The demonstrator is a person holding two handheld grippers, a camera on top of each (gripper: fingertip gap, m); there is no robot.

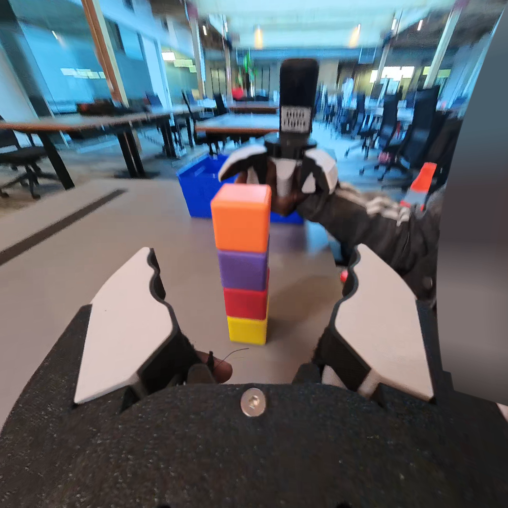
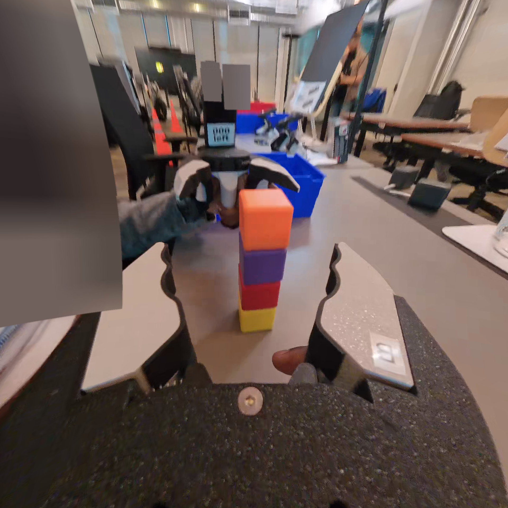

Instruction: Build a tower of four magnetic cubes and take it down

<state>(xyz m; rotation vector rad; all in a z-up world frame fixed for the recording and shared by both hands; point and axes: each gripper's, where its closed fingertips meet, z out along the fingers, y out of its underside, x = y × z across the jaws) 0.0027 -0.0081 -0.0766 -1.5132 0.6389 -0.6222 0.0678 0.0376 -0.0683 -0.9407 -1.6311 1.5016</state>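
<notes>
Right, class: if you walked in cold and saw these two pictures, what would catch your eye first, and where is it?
First the tower mid-table: orange cube on top, then purple cube, red cube, yellow cube at the bottom. Next, the left gripper and right gripper, jaws wide open on opposite sides, touching nothing. Behind stands a blue bin.

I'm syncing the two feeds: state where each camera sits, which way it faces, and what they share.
Left wrist view: sits on the left gripper, facing the cube tower from one side; open fingers and a fingertip show.
Right wrist view: sits on the right gripper, facing the tower from the opposite side; open fingers and a thumb show.
Shared: the tower, blue bin, table, each other's gripper.
</notes>
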